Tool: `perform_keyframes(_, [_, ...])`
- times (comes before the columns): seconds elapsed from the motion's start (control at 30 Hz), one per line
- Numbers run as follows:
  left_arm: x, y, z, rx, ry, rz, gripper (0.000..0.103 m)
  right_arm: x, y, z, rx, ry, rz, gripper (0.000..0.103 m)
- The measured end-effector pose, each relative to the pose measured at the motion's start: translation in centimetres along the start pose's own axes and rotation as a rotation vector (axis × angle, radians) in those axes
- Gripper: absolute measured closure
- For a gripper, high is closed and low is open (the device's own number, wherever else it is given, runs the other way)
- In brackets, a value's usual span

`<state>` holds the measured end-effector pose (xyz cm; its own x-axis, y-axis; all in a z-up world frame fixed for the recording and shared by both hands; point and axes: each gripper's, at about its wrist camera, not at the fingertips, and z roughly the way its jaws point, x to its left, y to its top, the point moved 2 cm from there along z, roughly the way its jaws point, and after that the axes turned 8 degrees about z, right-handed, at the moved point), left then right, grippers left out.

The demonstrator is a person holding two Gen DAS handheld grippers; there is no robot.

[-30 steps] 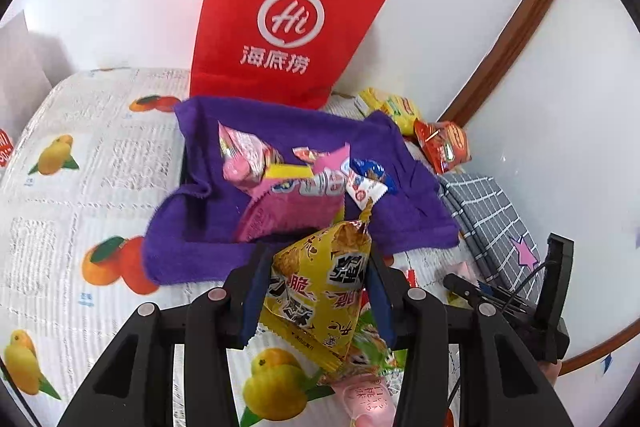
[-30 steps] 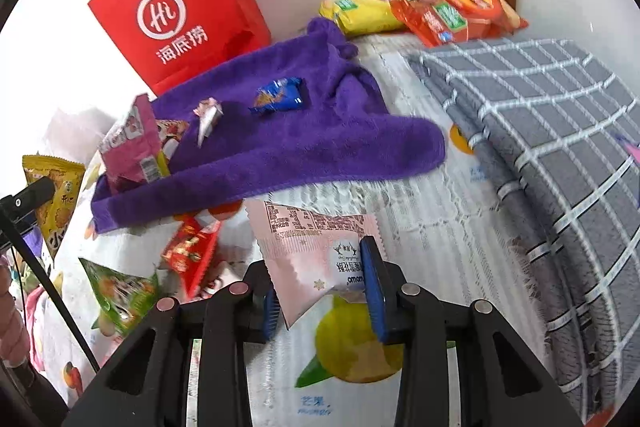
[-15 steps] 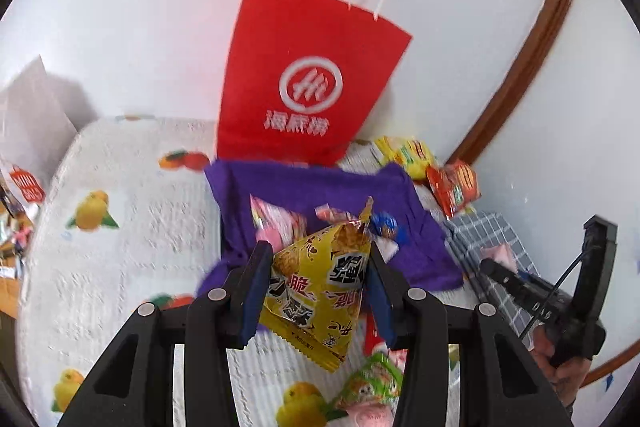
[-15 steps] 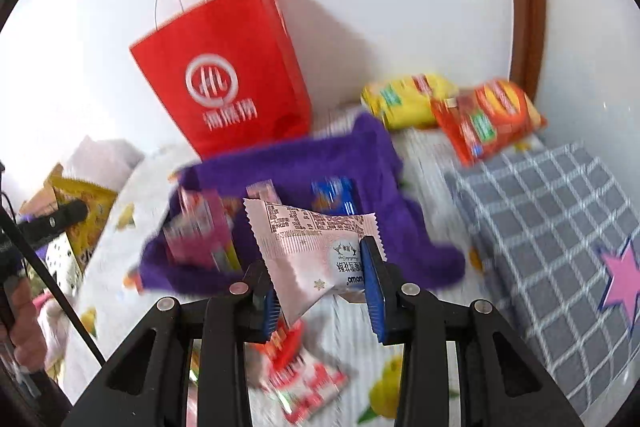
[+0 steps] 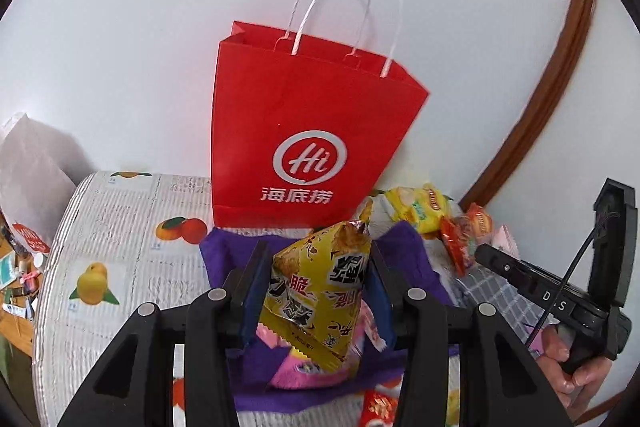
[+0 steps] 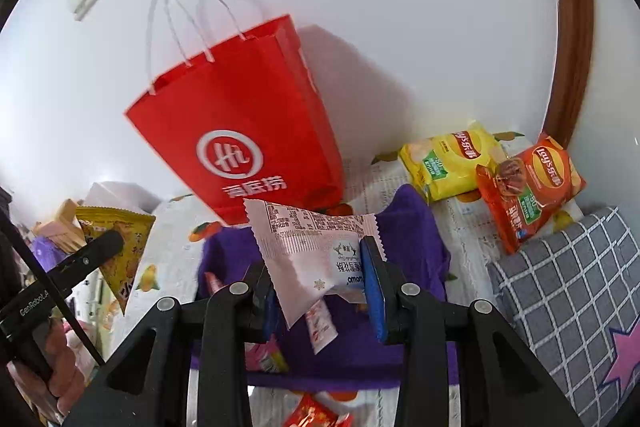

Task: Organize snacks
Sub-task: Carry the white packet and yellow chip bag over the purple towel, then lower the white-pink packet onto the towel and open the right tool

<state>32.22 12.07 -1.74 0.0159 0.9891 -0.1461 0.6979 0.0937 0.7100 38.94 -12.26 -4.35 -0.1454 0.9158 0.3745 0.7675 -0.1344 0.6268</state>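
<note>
My left gripper (image 5: 316, 291) is shut on a yellow triangular snack packet (image 5: 320, 287), held in the air in front of a red paper bag (image 5: 308, 139) that stands against the wall. My right gripper (image 6: 320, 287) is shut on a pale pink snack packet (image 6: 316, 251), also raised before the red paper bag (image 6: 240, 131). Below both lies a purple towel (image 6: 412, 227) with several small snacks on it. The left gripper and its yellow packet (image 6: 120, 251) show at the left of the right wrist view.
A yellow chip bag (image 6: 452, 159) and an orange chip bag (image 6: 532, 183) lie by the wall at the right. A grey checked cushion (image 6: 568, 291) sits at the right. The fruit-print sheet (image 5: 112, 247) covers the bed. Clutter lies off the bed's left edge (image 5: 20, 267).
Both grippers have risen with their packets, away from the towel and toward the red bag. The bag's open top and handles have come into view.
</note>
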Motion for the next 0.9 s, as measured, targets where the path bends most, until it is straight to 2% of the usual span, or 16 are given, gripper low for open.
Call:
perform_keyframes(0.2, [0.8,-0.1,3.9,0.033,0.025,0.000,0.060,0.4,1.4,3.2,0.026,-0.002,-0.001,0.068])
perform_keyframes(0.4, [1.5,-0.6,6.7,0.085,0.044,-0.001,0.060,1.4,0.9,6.5,0.072,-0.040,-0.057,0.068])
perform_keyframes(0.6, [1.5,-0.8,7.0,0.091,0.035,-0.002,0.060,1.2,0.2,8.2,0.110,-0.077,-0.078,0.068])
perform_keyframes(0.9, [1.8,-0.3,5.7,0.058,0.040,-0.007,0.060,1.1,-0.5,9.8,0.153,-0.117,-0.108,0.068])
